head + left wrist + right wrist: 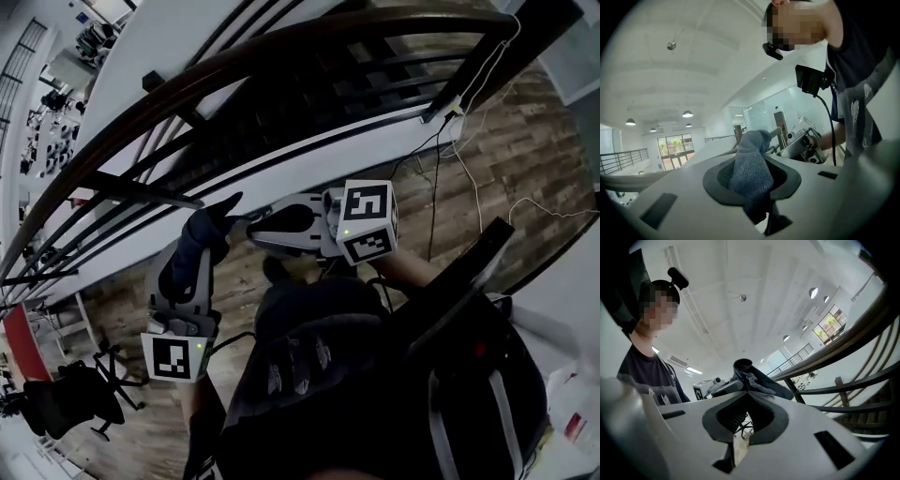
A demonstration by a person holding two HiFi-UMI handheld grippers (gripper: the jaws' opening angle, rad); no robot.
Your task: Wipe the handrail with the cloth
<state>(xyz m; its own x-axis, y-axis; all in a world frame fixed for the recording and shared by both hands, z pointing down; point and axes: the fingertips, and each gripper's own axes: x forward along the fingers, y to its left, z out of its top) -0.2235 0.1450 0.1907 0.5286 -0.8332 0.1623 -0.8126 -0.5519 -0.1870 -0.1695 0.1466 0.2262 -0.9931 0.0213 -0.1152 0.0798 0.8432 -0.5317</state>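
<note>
The dark wooden handrail [281, 52] curves from lower left to upper right across the head view, above and beyond both grippers. My left gripper [208, 230] points up at it and is shut on a blue-grey cloth [192, 258] that drapes over its jaws. In the left gripper view the cloth [749, 171] fills the gap of the left gripper [752, 152]. My right gripper [255, 222] points left, its tips just short of the cloth's end. In its own view the right gripper [747, 391] is shut and holds nothing, with the cloth [750, 376] beyond it and the handrail [853, 336] to the right.
Black horizontal rails [141, 187] and a white stringer [309, 150] run under the handrail, with stairs behind. White and black cables [469, 159] trail over the wood floor. An office chair [84, 398] stands at lower left. The person's body fills the bottom of the head view.
</note>
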